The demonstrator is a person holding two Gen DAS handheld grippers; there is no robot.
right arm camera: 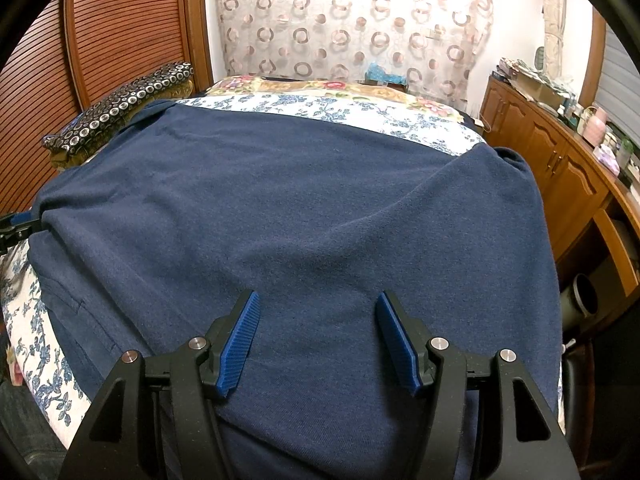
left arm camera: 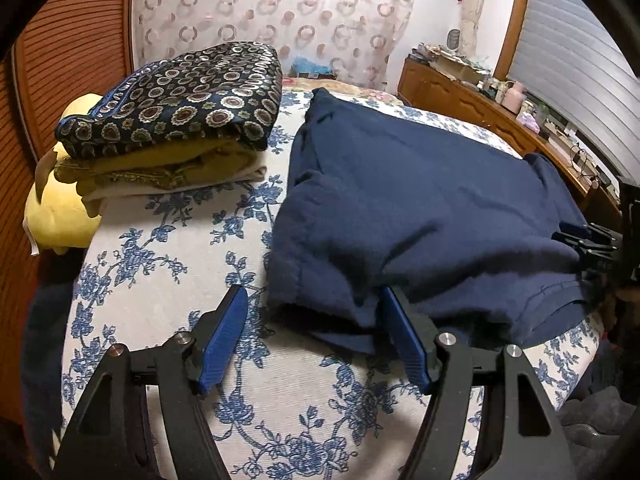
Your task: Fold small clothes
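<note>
A navy blue garment (left arm camera: 420, 208) lies spread on the floral bed sheet (left arm camera: 160, 264); it fills the right wrist view (right arm camera: 300, 208). My left gripper (left arm camera: 314, 300) is open at the garment's near left corner, its right pad touching the folded edge. My right gripper (right arm camera: 318, 304) is open, hovering just over the garment's near middle, holding nothing. The right gripper also shows at the right edge of the left wrist view (left arm camera: 592, 248), and the left gripper at the left edge of the right wrist view (right arm camera: 16, 228).
A stack of folded clothes (left arm camera: 176, 120), patterned navy on top of mustard and cream, sits at the bed's far left by a yellow pillow (left arm camera: 60, 216). A wooden louvred panel (left arm camera: 60, 60) stands left. A cluttered wooden dresser (right arm camera: 560, 152) runs along the right.
</note>
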